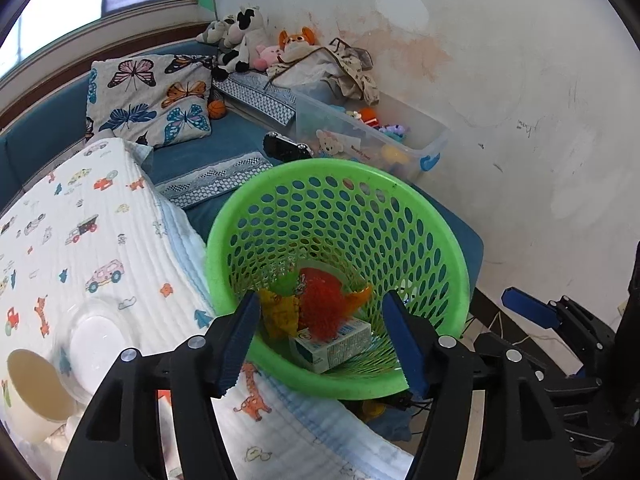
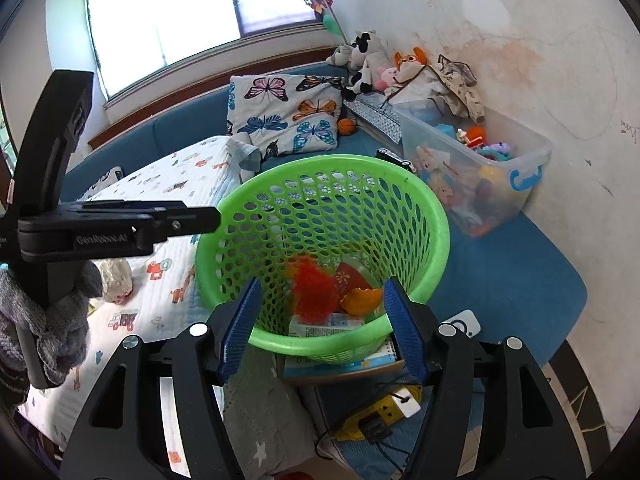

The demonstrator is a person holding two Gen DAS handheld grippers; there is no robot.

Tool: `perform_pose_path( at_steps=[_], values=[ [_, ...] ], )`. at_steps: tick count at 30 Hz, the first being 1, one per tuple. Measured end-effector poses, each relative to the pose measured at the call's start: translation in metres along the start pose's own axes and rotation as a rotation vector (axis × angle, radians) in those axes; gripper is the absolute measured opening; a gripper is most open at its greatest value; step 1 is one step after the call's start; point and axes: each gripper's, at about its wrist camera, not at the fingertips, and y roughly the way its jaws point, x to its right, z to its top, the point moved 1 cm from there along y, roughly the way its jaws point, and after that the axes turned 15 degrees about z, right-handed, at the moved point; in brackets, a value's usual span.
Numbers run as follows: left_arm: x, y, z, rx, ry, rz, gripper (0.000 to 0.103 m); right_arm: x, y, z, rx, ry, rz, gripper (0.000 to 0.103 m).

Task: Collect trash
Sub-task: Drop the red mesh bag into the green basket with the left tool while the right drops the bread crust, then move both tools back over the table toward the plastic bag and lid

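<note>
A green perforated basket [image 1: 420, 216] stands on the blue bed; it also shows in the right wrist view [image 2: 436, 220]. Inside lie a small white-green carton [image 1: 332, 346], a red spiky ball [image 1: 320, 304], a yellow wrapper [image 1: 280, 312] and an orange scrap [image 2: 360, 300]. My left gripper [image 1: 320, 344] is open and empty, just over the basket's near rim. My right gripper [image 2: 320, 330] is open and empty at the near rim too. A paper cup [image 1: 36, 392] and a clear plastic lid [image 1: 94, 340] lie on the quilt at lower left. A crumpled wrapper [image 2: 116, 276] lies on the quilt.
A white quilt with car prints [image 1: 80, 220] covers the bed's left. A butterfly pillow [image 1: 148, 100], plush toys [image 1: 248, 40] and a clear toy bin [image 1: 400, 144] stand behind the basket. A booklet [image 2: 344, 366] lies under the basket. A yellow power strip [image 2: 380, 416] is below.
</note>
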Motion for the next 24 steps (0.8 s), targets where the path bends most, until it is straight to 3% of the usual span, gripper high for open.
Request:
perform_pose_path(
  at_steps=[24],
  values=[
    [-0.091,-0.113,-0.055,0.156,-0.142,0.09,0.078,-0.085,0.0,-0.002,0.002,-0.119,0.126,0.078]
  ],
)
